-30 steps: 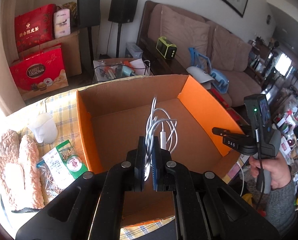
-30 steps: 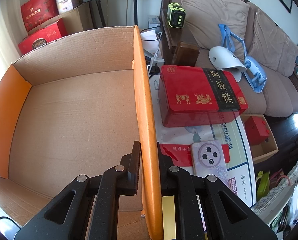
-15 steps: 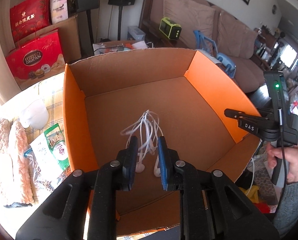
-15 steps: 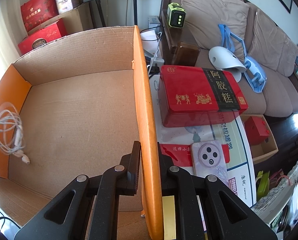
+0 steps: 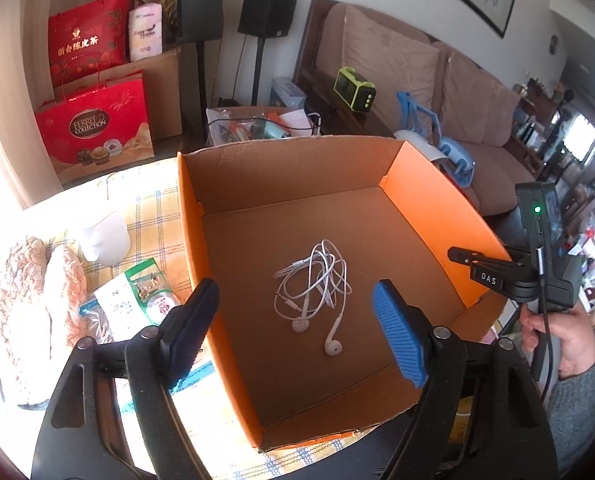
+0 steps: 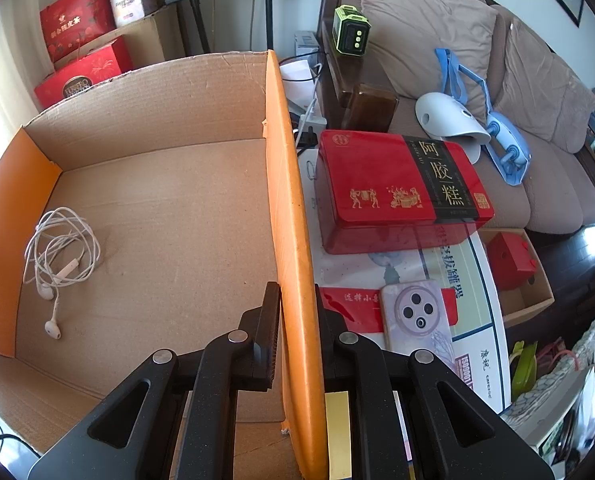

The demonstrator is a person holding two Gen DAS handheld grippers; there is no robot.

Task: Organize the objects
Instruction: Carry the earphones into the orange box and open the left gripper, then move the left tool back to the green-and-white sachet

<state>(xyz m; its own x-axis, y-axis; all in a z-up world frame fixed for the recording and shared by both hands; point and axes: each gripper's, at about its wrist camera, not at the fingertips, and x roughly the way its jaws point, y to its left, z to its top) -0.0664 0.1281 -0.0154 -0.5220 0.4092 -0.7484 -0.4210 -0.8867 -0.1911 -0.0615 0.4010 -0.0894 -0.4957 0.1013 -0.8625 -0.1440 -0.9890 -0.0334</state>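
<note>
Earphones (image 5: 313, 284) loose on box floor; left tool (image 5: 297, 328) opening, nothing between pads; right tool (image 6: 295, 332) clamped on box wall (image 6: 289, 208).

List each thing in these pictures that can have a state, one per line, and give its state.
Cardboard box: open at the top, upright.
Earphones: tangled, lying loose on the box floor, touched by nothing.
Left hand-held gripper: jaws opening, nothing between them.
Right hand-held gripper: shut on the box's orange wall.
Red tin: lid closed.
Phone: lying face down.
</note>
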